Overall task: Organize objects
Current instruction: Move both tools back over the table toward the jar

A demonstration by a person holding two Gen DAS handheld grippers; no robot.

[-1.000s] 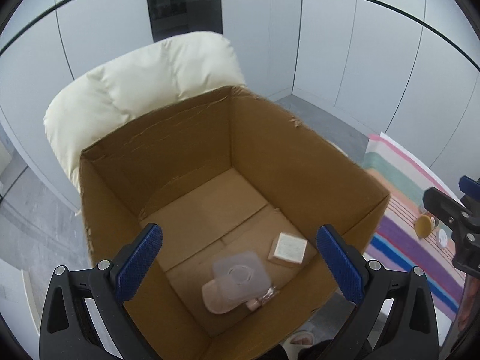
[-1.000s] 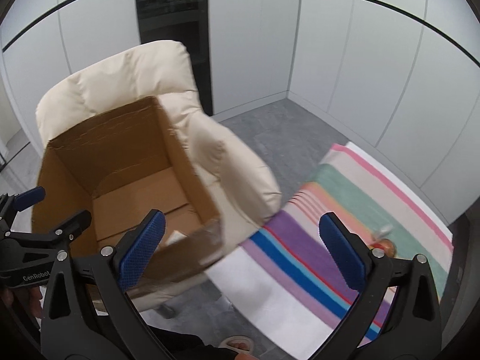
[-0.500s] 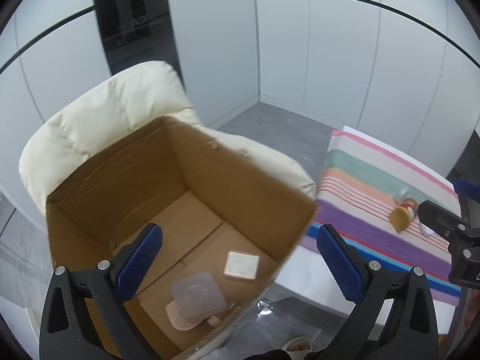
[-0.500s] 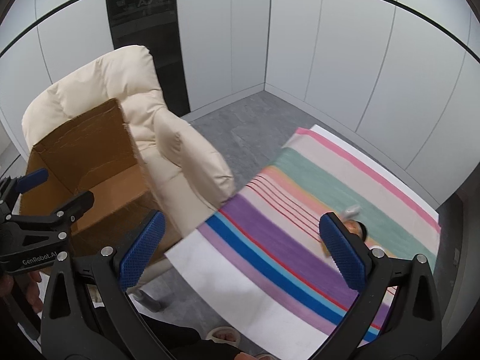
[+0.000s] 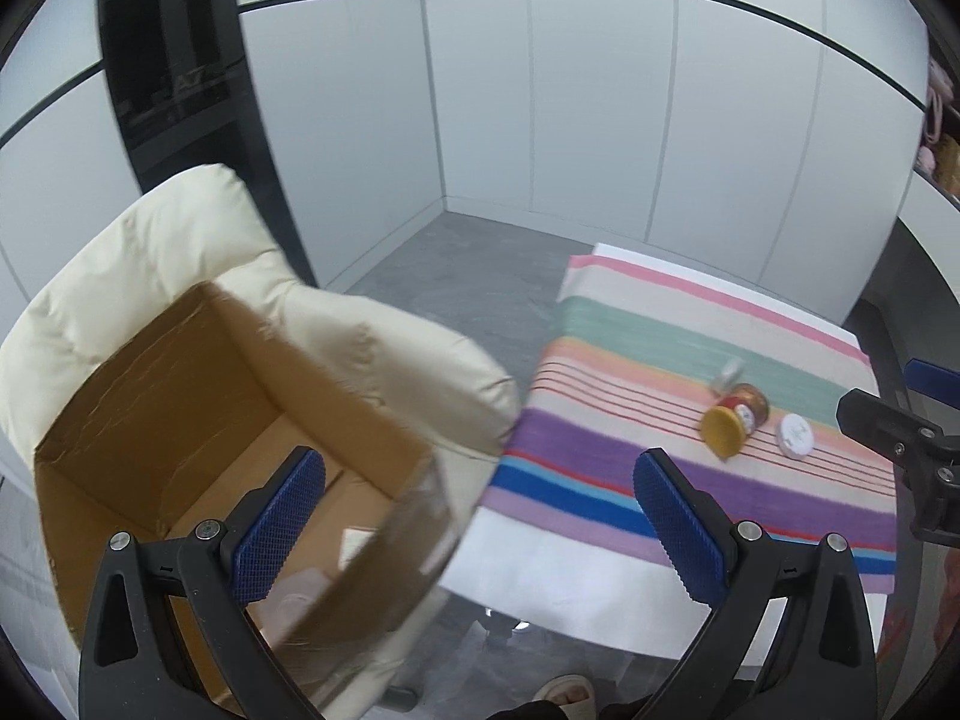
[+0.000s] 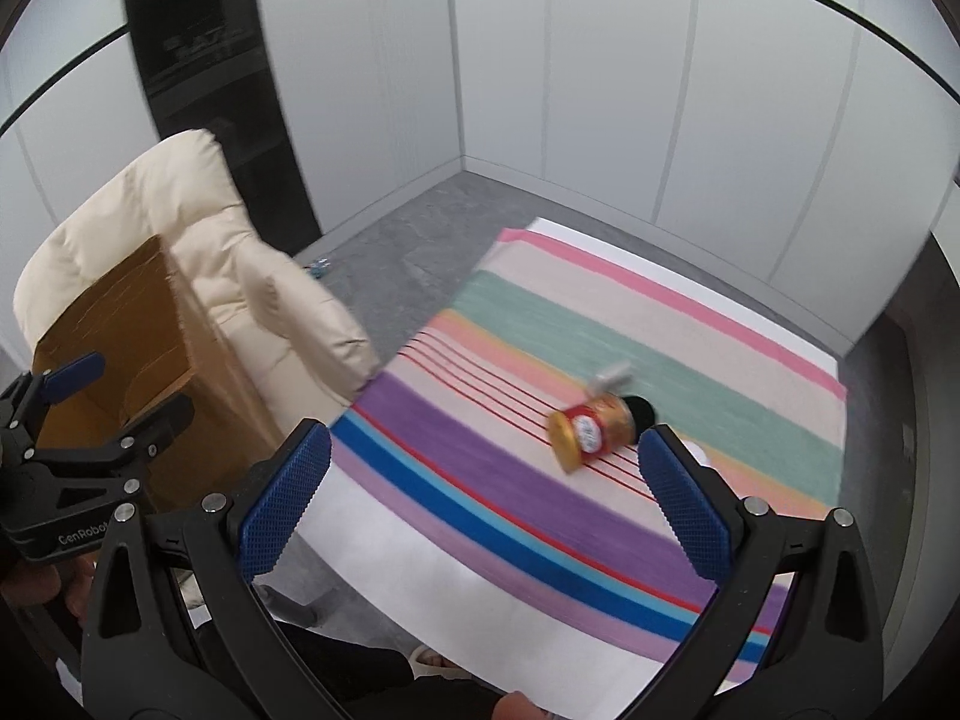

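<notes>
Jar (image 6: 591, 431) lies on its side on striped cloth (image 6: 480, 480), untouched.

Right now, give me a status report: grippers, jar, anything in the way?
Left gripper open, empty. Right gripper open, empty. Jar on its side on striped cloth, nothing blocking it.

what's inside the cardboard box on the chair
In the left wrist view, the box shows a pale flat square on its floor. The left gripper and the box's near wall hide the rest of the floor.
</notes>
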